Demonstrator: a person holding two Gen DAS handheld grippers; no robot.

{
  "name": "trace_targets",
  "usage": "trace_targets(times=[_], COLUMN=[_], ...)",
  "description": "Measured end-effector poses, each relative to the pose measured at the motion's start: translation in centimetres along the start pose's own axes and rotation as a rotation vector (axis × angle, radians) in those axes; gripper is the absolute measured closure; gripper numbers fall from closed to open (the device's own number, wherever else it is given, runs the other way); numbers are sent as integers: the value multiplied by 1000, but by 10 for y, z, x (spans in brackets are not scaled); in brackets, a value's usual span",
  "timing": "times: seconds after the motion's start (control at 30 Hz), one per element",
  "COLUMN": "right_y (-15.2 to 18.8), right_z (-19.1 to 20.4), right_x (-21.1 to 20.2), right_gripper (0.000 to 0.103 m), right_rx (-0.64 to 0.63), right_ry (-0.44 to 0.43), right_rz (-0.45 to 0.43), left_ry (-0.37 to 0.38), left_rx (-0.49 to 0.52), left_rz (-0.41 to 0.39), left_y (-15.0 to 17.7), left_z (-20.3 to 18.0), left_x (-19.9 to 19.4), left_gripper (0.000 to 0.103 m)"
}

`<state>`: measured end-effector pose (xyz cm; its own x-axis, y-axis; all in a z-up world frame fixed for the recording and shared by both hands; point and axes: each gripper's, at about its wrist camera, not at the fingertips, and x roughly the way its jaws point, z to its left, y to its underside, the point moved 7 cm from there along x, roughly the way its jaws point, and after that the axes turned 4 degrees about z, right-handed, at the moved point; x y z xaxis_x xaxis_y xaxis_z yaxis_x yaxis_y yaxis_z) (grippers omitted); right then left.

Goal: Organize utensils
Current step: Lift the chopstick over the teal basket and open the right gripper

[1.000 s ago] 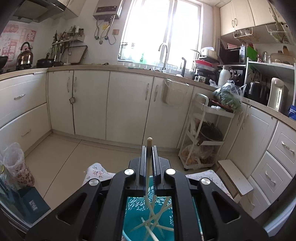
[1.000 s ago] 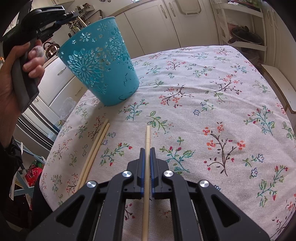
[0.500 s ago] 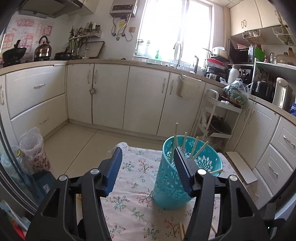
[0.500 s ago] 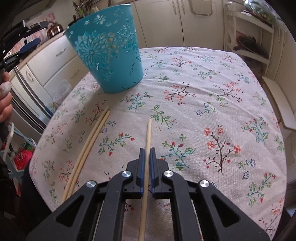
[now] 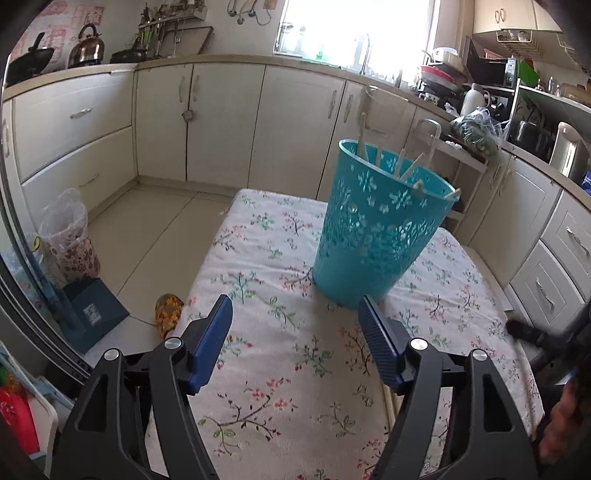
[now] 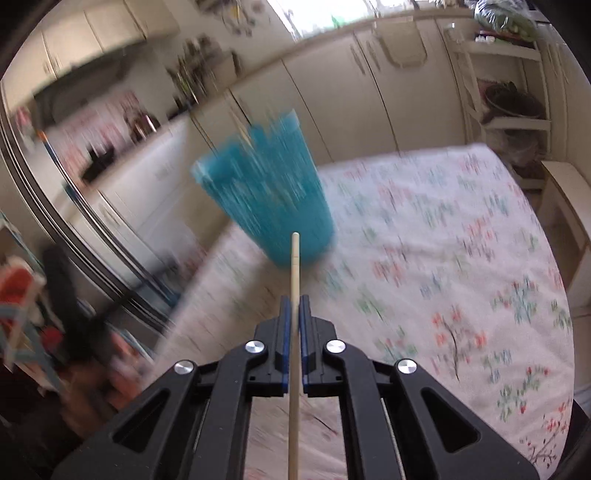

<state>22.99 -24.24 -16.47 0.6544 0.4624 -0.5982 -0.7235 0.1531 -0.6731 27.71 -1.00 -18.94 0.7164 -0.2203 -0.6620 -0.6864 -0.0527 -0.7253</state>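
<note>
No text can be read with certainty in either view. The pink wall poster at the top left of the left wrist view carries large printed characters, but they are too small and blurred to read. The dark blue box on the floor has a pale label, also illegible. The right wrist view is blurred by motion.

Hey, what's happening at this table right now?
A person is collecting chopsticks into the teal basket on the floral tablecloth. The right gripper is shut on a chopstick, lifted toward the basket. The left gripper has just been opening, with nothing between its jaws. Several chopsticks already stand inside.
</note>
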Motion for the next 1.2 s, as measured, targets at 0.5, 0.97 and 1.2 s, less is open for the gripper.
trace_targets(times=[0.5, 0.97, 1.2], right_y=[-204, -162, -122], right_z=[77, 71, 74], right_x=[38, 85, 7], right_gripper=[97, 84, 70], right_rx=[-8, -137, -153], right_ry=[10, 116, 113], right_rz=[-463, -289, -395], left_ry=[11, 33, 9], left_rx=[-86, -107, -97], left_rz=[-5, 6, -2], left_y=[13, 20, 22], left_z=[10, 11, 8], left_x=[7, 14, 2], left_gripper=[31, 31, 30])
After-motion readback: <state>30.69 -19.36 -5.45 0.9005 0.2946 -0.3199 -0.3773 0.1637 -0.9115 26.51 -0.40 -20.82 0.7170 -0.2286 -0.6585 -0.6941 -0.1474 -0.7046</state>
